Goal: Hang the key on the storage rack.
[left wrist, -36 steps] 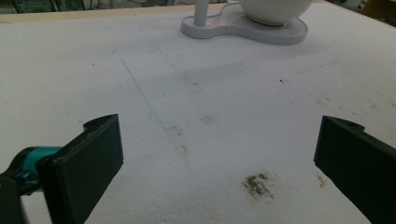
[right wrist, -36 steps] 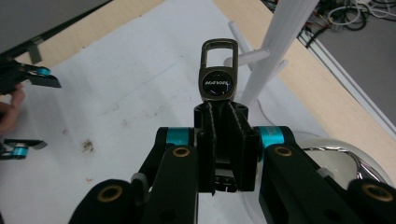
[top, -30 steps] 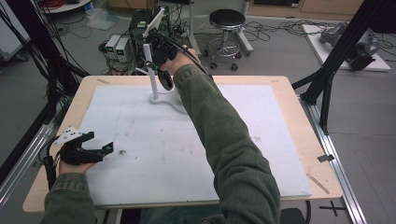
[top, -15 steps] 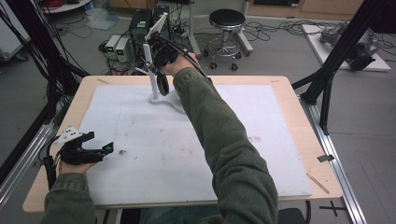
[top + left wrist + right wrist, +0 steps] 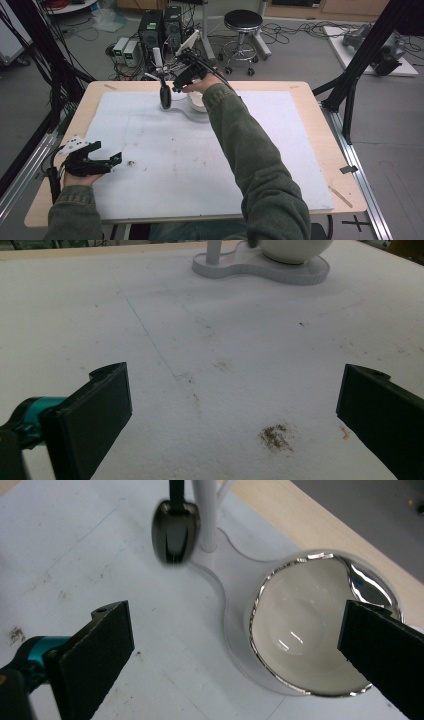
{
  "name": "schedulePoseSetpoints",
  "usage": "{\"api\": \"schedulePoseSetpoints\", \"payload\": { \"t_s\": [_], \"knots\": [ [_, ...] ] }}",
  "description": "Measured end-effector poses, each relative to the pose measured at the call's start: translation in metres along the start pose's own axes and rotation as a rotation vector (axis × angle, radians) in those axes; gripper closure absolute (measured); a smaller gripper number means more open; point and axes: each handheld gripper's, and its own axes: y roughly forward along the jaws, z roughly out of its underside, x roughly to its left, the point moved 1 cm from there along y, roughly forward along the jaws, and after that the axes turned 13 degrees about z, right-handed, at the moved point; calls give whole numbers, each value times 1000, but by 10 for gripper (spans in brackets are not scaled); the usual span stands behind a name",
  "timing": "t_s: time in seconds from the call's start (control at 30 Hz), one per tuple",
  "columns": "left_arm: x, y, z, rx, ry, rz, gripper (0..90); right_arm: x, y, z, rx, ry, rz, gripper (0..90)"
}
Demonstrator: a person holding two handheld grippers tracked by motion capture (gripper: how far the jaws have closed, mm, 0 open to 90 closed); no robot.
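Hovering above white cup [image 5: 320, 630] with silvered rim: right gripper [image 5: 187, 75], jaws spread wide, nothing held, one jaw to each side of the cup as seen in the right gripper view. Likely so held to drop over the rim or to clear it; which of the two cannot be told.

Seated on white stand [image 5: 220, 605], at far middle of table [image 5: 320, 150]: the cup, mouth up, empty, interior glossy. Placement in the stand's round tray keeps it from sliding.

Hanging beside the stand's upright post [image 5: 207, 515]: dark spoon [image 5: 175, 530], bowl downward, just beside the post, near the cup but apart from it. Suspended, presumably, from the stand's hook; the hook itself not made out. Slightly blurred in the right gripper view.

Resting low at near left of table: left gripper [image 5: 92, 160], jaws wide apart, empty, pointed across white mat [image 5: 225, 340] toward the stand. Parked, by the look of it, well away from the work.

Covering most of table: the mat, stained with small brown specks [image 5: 274, 436] close ahead of the left gripper.
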Motion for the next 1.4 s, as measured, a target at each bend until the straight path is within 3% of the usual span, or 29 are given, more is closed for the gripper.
{"api": "schedulePoseSetpoints", "payload": {
  "t_s": [0.27, 0.53, 0.8, 1.13, 1.27, 1.4],
  "knots": [
    [-2, 0, 0, 4, 2, 1, 18, -17, -6, 31, -24, 18, -25, 5],
    [-2, 1, -1, 2, 5, 0, 17, -35, -20, 61, -93, 41, -16, 5],
    [-3, 2, 0, 12, 6, 4, 18, -49, -29, 88, -117, 65, -3, 5],
    [-3, 2, 0, 17, 6, 1, 18, -68, -26, 134, -116, 121, 3, 5],
    [-3, 2, 0, 18, 7, -1, 18, -70, -23, 147, -102, 111, 21, 5],
    [-4, 2, -1, 12, 8, 1, 18, -72, -17, 165, -91, 132, 9, 5]
  ]
}}
